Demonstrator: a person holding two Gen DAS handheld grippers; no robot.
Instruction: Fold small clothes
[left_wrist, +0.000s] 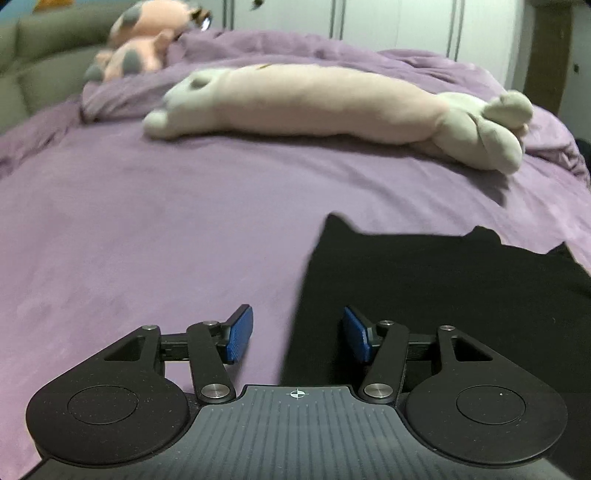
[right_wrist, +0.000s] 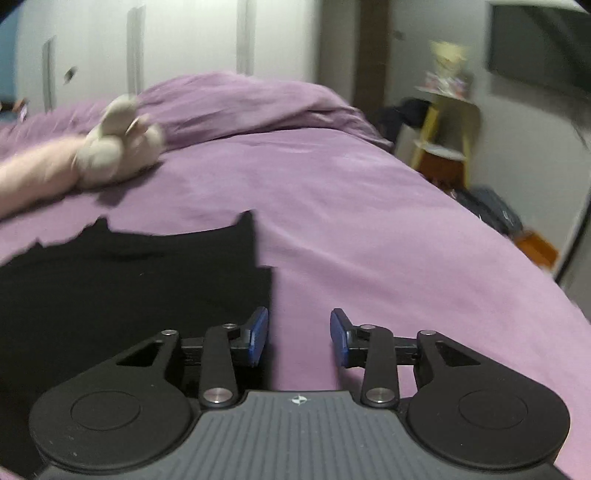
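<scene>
Matt black cloth garment (left_wrist: 443, 295) is being seen beside ribbed blue pads (left_wrist: 240, 334); soft purple cloth bedcover (left_wrist: 147, 240) ahead.

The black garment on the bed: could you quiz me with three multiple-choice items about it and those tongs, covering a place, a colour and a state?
1. Where does the black garment lie for the left tongs?
A. ahead right
B. ahead left
C. on the plush

2. What colour is the bedspread?
A. green
B. purple
C. white

3. How are the right tongs?
A. shut on cloth
B. open, empty
C. holding a toy

Answers: A, its edge runs between the fingers and spreads right; B, purple all over; B, a bare gap shows between the pads.
</scene>
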